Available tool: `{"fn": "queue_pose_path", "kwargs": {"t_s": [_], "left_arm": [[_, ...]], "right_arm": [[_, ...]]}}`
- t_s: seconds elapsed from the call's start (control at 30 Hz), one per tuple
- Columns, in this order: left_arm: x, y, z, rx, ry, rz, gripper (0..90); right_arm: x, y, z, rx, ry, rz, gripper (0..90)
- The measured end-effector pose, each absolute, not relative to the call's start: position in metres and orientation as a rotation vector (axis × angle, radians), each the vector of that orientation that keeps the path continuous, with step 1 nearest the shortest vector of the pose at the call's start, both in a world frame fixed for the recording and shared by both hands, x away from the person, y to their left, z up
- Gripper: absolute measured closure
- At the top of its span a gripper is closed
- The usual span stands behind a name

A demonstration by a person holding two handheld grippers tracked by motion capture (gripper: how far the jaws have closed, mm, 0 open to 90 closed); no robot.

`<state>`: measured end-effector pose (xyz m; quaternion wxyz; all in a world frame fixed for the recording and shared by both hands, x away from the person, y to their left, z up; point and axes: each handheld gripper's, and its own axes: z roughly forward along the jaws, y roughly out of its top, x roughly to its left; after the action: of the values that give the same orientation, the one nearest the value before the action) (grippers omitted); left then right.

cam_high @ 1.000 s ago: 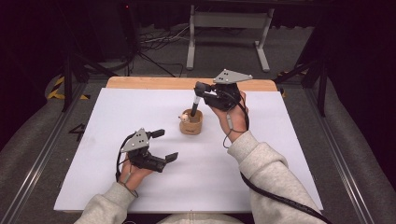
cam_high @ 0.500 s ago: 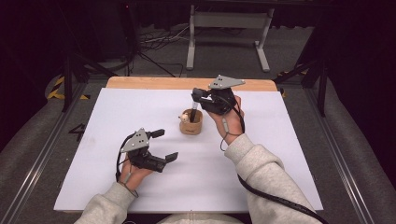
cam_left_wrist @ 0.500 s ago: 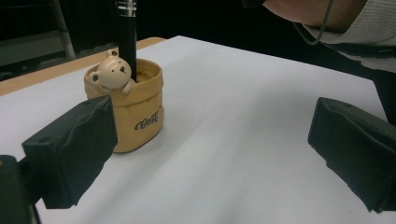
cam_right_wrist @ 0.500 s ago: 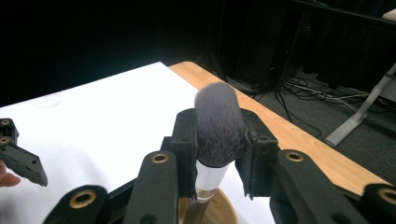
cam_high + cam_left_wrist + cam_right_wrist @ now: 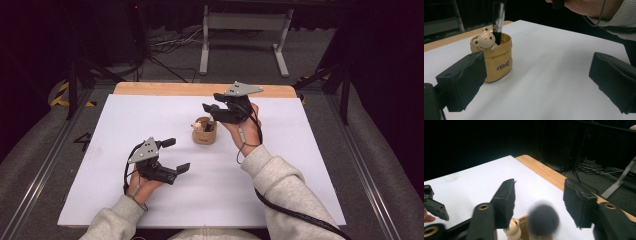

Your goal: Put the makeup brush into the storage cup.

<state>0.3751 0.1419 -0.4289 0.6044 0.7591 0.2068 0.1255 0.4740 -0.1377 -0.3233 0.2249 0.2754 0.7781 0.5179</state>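
Our left tongs [image 5: 174, 155] rest spread and empty on the table [image 5: 300, 165], the cup [image 5: 204, 131] well ahead of them. Farther on, our right tongs [image 5: 539, 202] have just been opening, pads clear of the brush [image 5: 543, 220] standing in the cup below. We'd best lift straight up now, so nothing tips.

The tabletop [image 5: 280, 165] is a white, flat sheet, and along its far edge a strip of light wood [image 5: 175, 89] is visible. Only one thing stands directly on it: a small tan holder [image 5: 204, 134], shaped like a little sack, with a bear figure [image 5: 484, 40] at its rim and dark letters on its side. It stands upright, a little beyond the middle of the tabletop, nearer to the far edge than to the near edge.
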Motion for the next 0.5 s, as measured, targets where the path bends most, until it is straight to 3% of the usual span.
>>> {"fn": "queue_pose_path", "kwargs": {"t_s": [0.5], "left_arm": [[0.374,0.147,-0.428,1.765,0.479,0.297,1.3]], "right_arm": [[0.451,-0.177,-0.308,0.698,2.075,1.515,19.3]]}}
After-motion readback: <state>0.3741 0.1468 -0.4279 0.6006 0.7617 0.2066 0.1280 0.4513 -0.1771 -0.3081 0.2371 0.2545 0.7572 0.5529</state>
